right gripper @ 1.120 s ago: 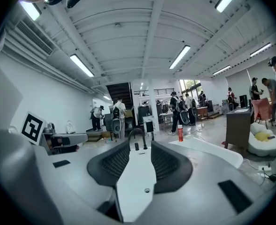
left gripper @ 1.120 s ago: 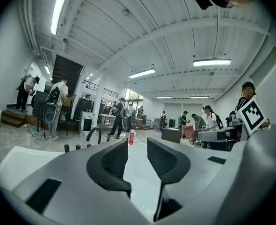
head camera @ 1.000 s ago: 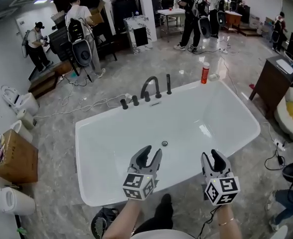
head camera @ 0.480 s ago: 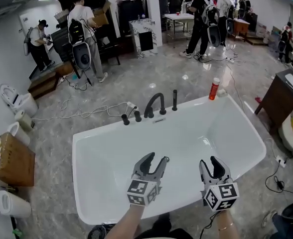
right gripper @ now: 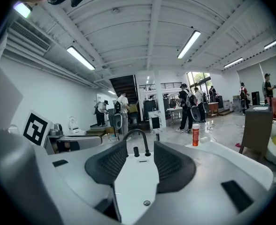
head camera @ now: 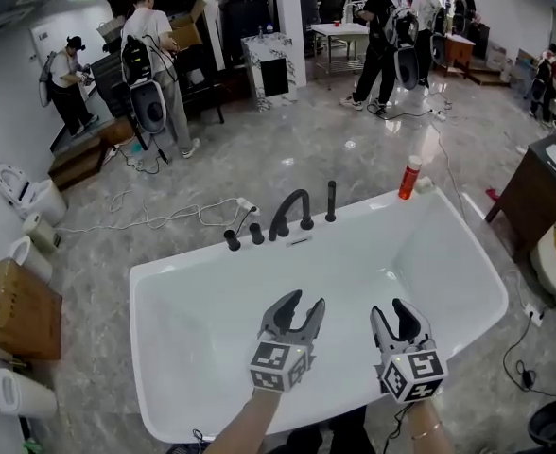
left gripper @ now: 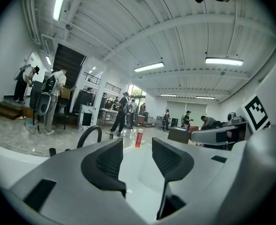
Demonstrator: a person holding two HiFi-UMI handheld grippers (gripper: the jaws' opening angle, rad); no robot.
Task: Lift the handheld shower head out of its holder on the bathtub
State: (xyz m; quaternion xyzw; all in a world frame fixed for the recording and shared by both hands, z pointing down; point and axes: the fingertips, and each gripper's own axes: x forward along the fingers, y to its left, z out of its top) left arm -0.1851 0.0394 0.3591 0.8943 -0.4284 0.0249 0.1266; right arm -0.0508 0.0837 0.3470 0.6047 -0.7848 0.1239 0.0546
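The handheld shower head (head camera: pixel 331 200) is a slim black rod standing upright in its holder on the far rim of the white bathtub (head camera: pixel 165 277). It stands right of the black arched spout (head camera: pixel 290 211); in the right gripper view the shower head (right gripper: pixel 157 137) shows past the jaws. My left gripper (head camera: pixel 304 301) and right gripper (head camera: pixel 393 312) hover side by side over the basin, well short of the fittings. Both are open, their jaws have just been opening, and nothing is between them. In the left gripper view my left gripper (left gripper: pixel 137 149) frames a red bottle (left gripper: pixel 139 138).
Two black knobs (head camera: pixel 232 240) stand left of the spout. A red bottle (head camera: pixel 409 177) stands on the far right rim. The drain (right gripper: pixel 147 203) lies in the tub floor. Cables cross the floor behind; toilets (head camera: pixel 27 197) at left, a wooden cabinet (head camera: pixel 543 173) at right, people at the back.
Both grippers have moved forward over the tub toward the far rim, and their jaws have spread wider. The tub and fittings sit nearer in the head view.
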